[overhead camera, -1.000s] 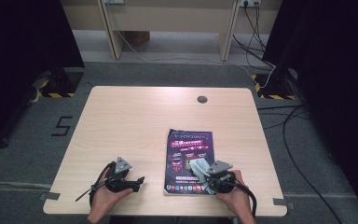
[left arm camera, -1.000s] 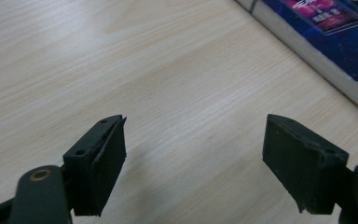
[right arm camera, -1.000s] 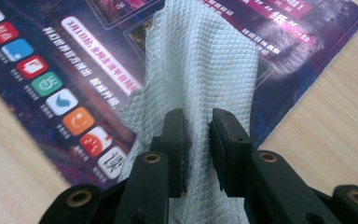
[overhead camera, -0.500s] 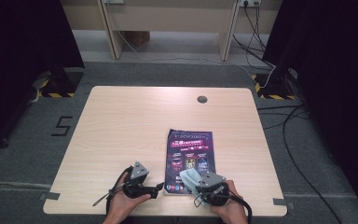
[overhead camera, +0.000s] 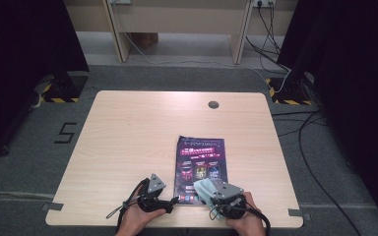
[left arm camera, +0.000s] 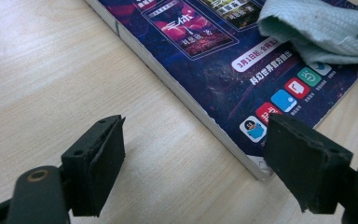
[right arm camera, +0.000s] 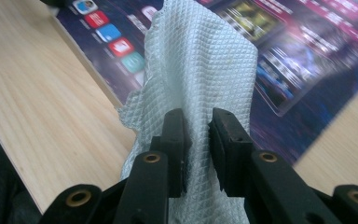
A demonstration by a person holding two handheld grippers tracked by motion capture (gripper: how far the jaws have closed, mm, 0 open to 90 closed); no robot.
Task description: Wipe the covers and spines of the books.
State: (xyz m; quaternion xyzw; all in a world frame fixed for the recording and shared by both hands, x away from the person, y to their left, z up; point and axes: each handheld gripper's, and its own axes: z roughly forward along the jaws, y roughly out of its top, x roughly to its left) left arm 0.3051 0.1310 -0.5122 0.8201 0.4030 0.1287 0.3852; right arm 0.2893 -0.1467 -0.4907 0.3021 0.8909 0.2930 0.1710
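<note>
A dark purple book (overhead camera: 200,164) lies flat on the wooden table (overhead camera: 142,132), right of centre and close to the near edge. My right gripper (overhead camera: 210,195) is shut on a pale green textured cloth (overhead camera: 203,187) that rests on the book's near end. In the right gripper view the jaws (right arm camera: 198,119) pinch the cloth (right arm camera: 200,60) above the book's cover (right arm camera: 298,51). My left gripper (overhead camera: 173,200) is open beside the book's near left corner. In the left gripper view that corner of the book (left arm camera: 223,70) lies between the wide jaws (left arm camera: 198,135), untouched, and the cloth (left arm camera: 317,32) shows beyond.
A round cable hole (overhead camera: 213,104) sits near the table's far edge. Both hands are at the near edge of the table. Black cables (overhead camera: 305,142) run over the grey floor on the right, and a desk frame (overhead camera: 177,29) stands behind.
My left gripper has moved right, up to the book's near left corner. The right gripper with the cloth has shifted slightly toward the near edge.
</note>
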